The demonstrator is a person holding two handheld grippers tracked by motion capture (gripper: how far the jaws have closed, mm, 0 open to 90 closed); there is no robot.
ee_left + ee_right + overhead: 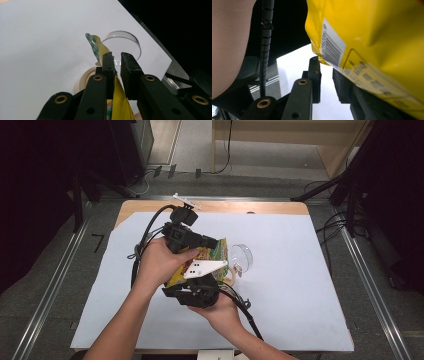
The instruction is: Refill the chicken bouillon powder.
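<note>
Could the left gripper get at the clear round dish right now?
Probably not yet. The left gripper has the yellow snack bag between its jaws, so it is busy. The clear dish lies just beyond on the white sheet, nothing between.

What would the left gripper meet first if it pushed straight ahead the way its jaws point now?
Probably the clear round plastic container lying on the white table cover, just past the top edge of the yellow snack bag between the left gripper jaws. Depth is hard to judge.
</note>
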